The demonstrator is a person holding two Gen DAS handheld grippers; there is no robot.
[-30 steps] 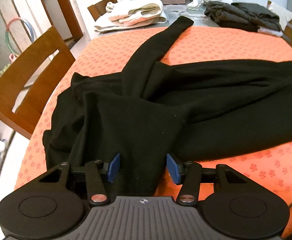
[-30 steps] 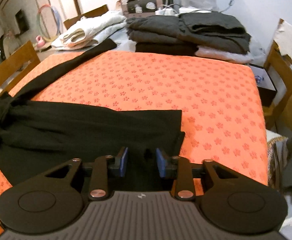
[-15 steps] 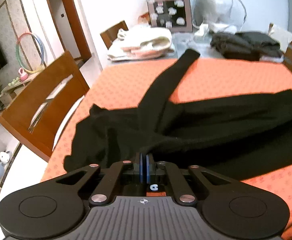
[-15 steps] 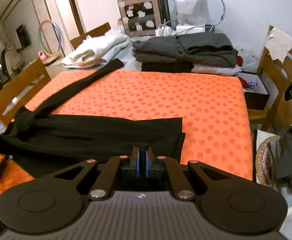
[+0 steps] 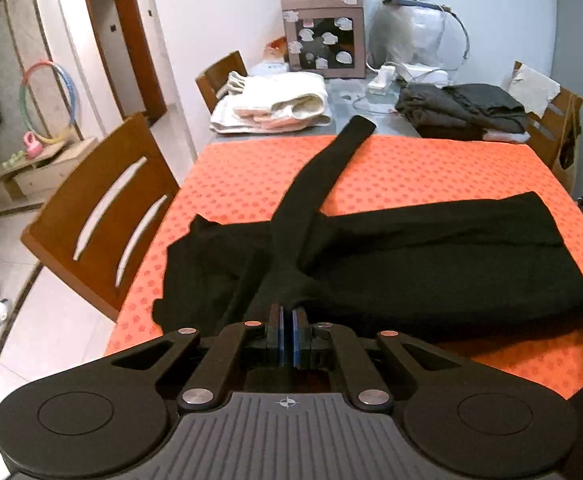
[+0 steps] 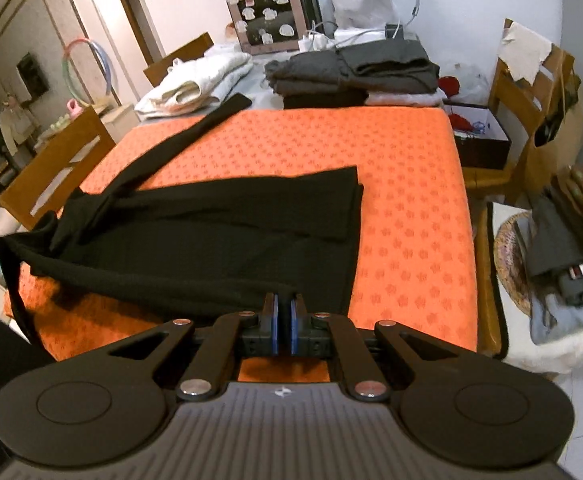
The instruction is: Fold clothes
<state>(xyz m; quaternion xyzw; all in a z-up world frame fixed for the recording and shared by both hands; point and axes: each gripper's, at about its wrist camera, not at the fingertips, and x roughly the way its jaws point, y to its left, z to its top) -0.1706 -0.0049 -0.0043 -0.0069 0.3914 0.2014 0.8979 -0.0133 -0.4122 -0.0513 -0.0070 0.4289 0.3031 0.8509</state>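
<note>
A black long-sleeved garment (image 5: 431, 252) lies across the orange patterned tablecloth (image 5: 431, 168). One sleeve (image 5: 327, 172) stretches toward the far edge. My left gripper (image 5: 286, 320) is shut on the garment's near edge at the left end and holds it raised. My right gripper (image 6: 282, 312) is shut on the garment (image 6: 227, 232) near its right end, also lifted off the cloth (image 6: 411, 184). The near edge hangs stretched between the two grippers.
Folded white clothes (image 5: 271, 108) and a stack of folded dark clothes (image 5: 463, 110) lie at the table's far side before a pink box (image 5: 323, 32). Wooden chairs (image 5: 99, 208) stand left and right (image 6: 531, 80). A basket of clothes (image 6: 563, 248) sits at the right.
Both grippers closed on the garment's near edge and rose, lifting the edge off the table. The views pulled back and up.
</note>
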